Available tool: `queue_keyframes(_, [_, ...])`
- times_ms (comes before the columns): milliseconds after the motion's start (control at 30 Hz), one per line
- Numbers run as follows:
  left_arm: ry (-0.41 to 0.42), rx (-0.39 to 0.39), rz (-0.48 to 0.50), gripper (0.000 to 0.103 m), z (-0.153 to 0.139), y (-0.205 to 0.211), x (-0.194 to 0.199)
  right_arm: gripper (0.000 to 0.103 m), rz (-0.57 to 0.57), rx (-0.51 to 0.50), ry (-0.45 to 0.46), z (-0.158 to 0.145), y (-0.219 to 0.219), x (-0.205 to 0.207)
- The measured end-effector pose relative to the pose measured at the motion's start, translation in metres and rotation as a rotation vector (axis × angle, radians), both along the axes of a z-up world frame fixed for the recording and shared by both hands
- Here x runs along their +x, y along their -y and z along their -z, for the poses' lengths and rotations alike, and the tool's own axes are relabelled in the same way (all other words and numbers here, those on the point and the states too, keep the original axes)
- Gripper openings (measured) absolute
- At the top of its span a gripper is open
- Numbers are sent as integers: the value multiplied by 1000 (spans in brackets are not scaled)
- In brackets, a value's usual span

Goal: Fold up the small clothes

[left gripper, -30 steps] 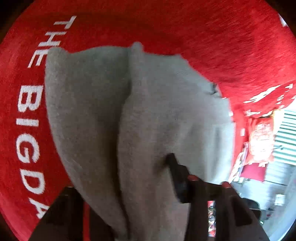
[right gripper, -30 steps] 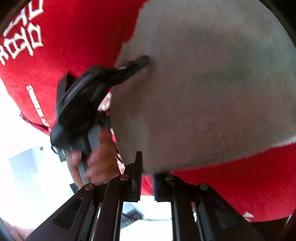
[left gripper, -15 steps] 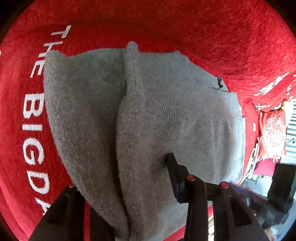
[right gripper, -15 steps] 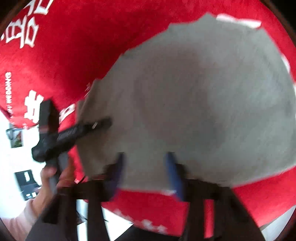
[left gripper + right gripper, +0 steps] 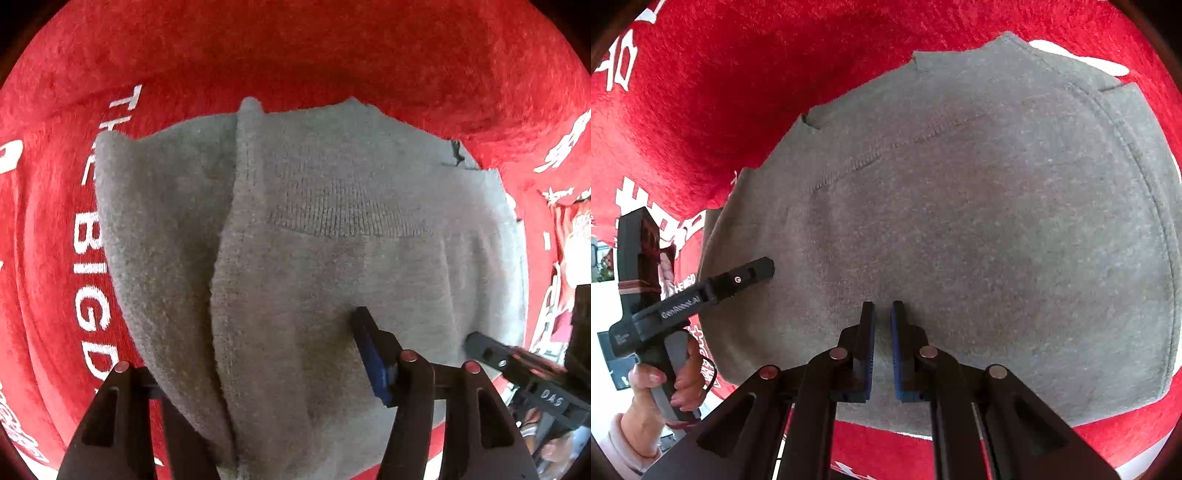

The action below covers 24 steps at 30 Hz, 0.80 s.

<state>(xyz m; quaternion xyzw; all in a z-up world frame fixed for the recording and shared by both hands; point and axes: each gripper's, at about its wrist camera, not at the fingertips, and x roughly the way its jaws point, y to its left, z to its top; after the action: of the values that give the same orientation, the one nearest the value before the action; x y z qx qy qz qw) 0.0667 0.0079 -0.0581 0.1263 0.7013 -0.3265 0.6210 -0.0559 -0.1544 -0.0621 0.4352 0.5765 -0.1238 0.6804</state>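
- In the right wrist view, the right gripper point(image 5: 882, 317) stands nearest, pointing steeply down at the cloth. Its two blue-padded jaws are drawn almost together, with only a thin slit between them, and nothing is pinched there; the tips stand over the flat surface of the grey garment point(image 5: 960, 229), and I cannot tell whether they touch it.
- In the left wrist view, the left gripper point(image 5: 255, 354) has just been opening its jaws. They now stand well apart, and a raised fold of the garment point(image 5: 295, 277) bulges up between them. The right-hand pad shows beside the fold; the other pad is hidden behind the cloth, so whether it presses on the fabric cannot be told.
- The grey garment, a soft fleece piece with a ribbed band and stitched seams, lies folded on the red cloth point(image 5: 701, 110). In the right wrist view it lies flat and smooth; in the left wrist view a thick edge runs from the near side toward the far side.
- To the left in the right wrist view, a hand point(image 5: 661, 384) grips the handle of the left gripper, its finger lying against the garment's edge.
- Farther out, the red cloth carries white lettering point(image 5: 88, 258) beside the garment.
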Motion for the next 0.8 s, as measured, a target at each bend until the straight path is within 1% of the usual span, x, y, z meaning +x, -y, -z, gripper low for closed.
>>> queue_keyframes(67, [-1, -2, -6, 62, 1, 3, -1, 9, -8, -19, 5, -2, 2, -1])
queue_keyframes(100, [-1, -3, -8, 61, 1, 3, -1, 9, -13, -33, 8, -1, 1, 4])
queue_keyframes(133, [8, -10, -9, 54, 1, 4, -2, 9, -16, -37, 10, -1, 2, 3])
queue_keyframes(167, [16, -17, -4, 38, -3, 2, -1, 9, -15, -34, 7, 1, 5, 3])
queue_keyframes(233, [48, -22, 12, 22, -8, 4, -3, 9, -5, -12, 1, 7, 7, 2])
queue_keyframes(267, [62, -23, 16, 16, -12, 5, -3, 8, -4, -9, -1, 9, 8, 2])
queue_keyframes(367, [42, -81, -4, 16, -29, 8, 0, 8, -3, -10, 10, 9, 9, 1])
queue_keyframes(433, [26, -143, -13, 16, -49, 14, -2, 8, -12, -10, 18, 10, 8, 1])
queue_keyframes(500, [34, -199, -2, 16, -73, 28, -8, 8, -15, 7, 33, 10, 11, -4])
queue_keyframes(567, [59, -234, 34, 16, -94, 48, -15, 8, -2, 47, 54, 11, 17, -11])
queue_keyframes(667, [96, -277, 104, 16, -121, 87, -39, 9, 51, 121, 91, 10, 32, -26])
queue_keyframes(700, [101, -285, 118, 16, -125, 101, -41, 9, 67, 129, 102, 9, 38, -33])
queue_keyframes(733, [109, -297, 151, 16, -133, 122, -54, 9, 86, 137, 117, 7, 44, -40])
queue_keyframes(800, [125, -304, 196, 16, -139, 146, -71, 10, 145, 164, 159, 1, 62, -61])
